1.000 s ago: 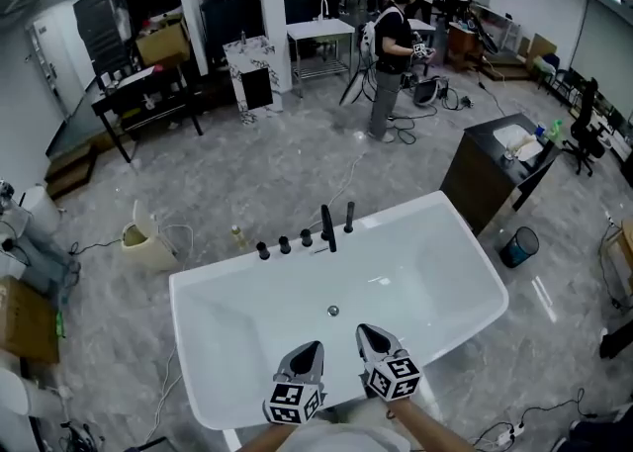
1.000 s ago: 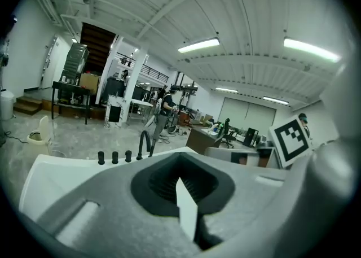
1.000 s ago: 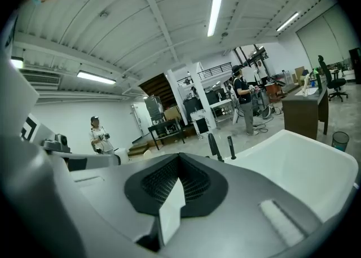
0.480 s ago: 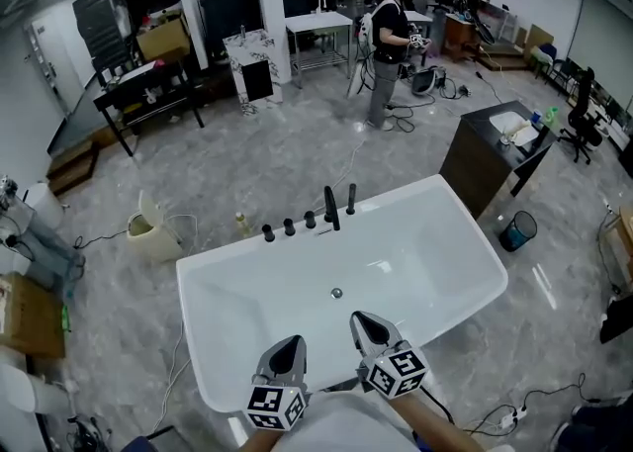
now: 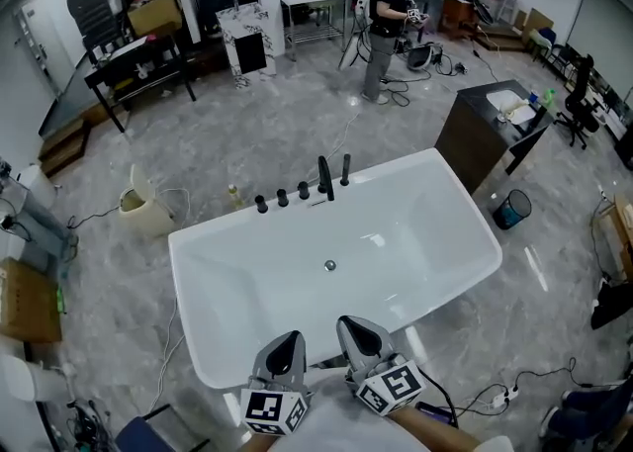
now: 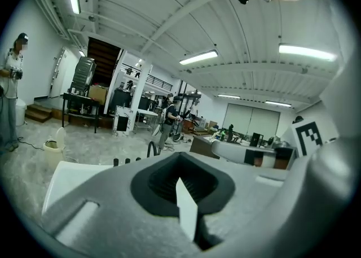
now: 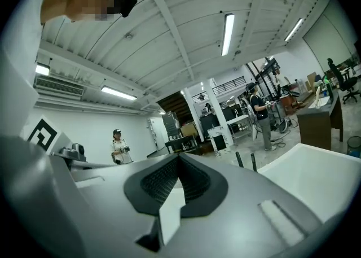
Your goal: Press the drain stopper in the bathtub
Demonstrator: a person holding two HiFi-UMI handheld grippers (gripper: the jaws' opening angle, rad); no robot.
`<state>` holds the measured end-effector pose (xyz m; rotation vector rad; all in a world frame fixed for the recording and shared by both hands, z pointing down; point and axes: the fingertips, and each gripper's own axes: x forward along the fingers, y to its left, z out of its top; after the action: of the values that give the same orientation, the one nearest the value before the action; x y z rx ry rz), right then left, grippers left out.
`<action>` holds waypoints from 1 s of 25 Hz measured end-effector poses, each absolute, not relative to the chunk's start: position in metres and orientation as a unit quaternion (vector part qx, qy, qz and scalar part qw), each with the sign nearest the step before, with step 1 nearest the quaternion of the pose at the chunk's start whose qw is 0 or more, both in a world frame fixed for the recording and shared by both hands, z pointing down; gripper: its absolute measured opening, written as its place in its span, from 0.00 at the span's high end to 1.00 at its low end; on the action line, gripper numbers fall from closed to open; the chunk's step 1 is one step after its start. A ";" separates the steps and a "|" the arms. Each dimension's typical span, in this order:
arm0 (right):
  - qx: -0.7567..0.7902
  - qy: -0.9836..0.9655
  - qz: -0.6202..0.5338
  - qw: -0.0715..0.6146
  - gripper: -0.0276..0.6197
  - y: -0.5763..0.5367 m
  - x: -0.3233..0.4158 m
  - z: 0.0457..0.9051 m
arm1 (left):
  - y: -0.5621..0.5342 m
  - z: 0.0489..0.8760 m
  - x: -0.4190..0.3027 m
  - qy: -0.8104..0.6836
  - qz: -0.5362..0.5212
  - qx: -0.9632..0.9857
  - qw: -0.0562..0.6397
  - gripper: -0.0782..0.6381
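Observation:
The white bathtub (image 5: pixel 415 242) fills the middle of the head view. Its small round metal drain stopper (image 5: pixel 329 265) sits in the tub floor, below the black faucet (image 5: pixel 324 178) and a row of black knobs (image 5: pixel 282 199) on the far rim. Both grippers hang over the near rim, well short of the stopper. My left gripper (image 5: pixel 286 349) is shut and empty. So is my right gripper (image 5: pixel 356 334), just beside it. In the left gripper view the jaws (image 6: pixel 180 158) meet with nothing between them. The right gripper view shows its jaws (image 7: pixel 179 161) also together, with the tub's side (image 7: pixel 316 166) at the right.
A dark cabinet (image 5: pixel 485 129) and a blue bin (image 5: pixel 512 208) stand right of the tub. A cream container (image 5: pixel 138 213) and a small bottle (image 5: pixel 233 193) sit on the floor at the left. A person (image 5: pixel 381 25) stands far back. Cables (image 5: pixel 495 396) lie at the lower right.
The view has pulled back from the tub. Both grippers sit lower in the picture and farther from the stopper than a second ago, still shut.

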<state>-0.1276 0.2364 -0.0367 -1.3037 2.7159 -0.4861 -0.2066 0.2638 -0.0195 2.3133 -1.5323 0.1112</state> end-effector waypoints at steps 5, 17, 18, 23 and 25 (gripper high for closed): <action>-0.458 0.876 -0.145 0.049 0.95 0.244 -0.116 -0.036 | 0.275 -0.024 -0.196 -0.545 0.037 0.821 0.162 0.90; -0.445 0.881 -0.153 0.043 0.95 0.255 -0.119 -0.031 | 0.279 -0.023 -0.187 -0.547 0.041 0.822 0.154 0.90; -0.446 0.880 -0.155 0.043 0.95 0.256 -0.118 -0.030 | 0.279 -0.023 -0.186 -0.547 0.040 0.822 0.153 0.90; -0.449 0.877 -0.165 0.044 0.95 0.257 -0.118 -0.027 | 0.281 -0.024 -0.187 -0.548 0.038 0.821 0.154 0.90; -0.449 0.877 -0.166 0.043 0.95 0.260 -0.117 -0.026 | 0.284 -0.021 -0.184 -0.546 0.038 0.822 0.156 0.90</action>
<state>-0.1174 0.2602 -0.0256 -1.3735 2.6808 -0.5084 -0.1841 0.2844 -0.0211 2.3542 -1.5649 0.1080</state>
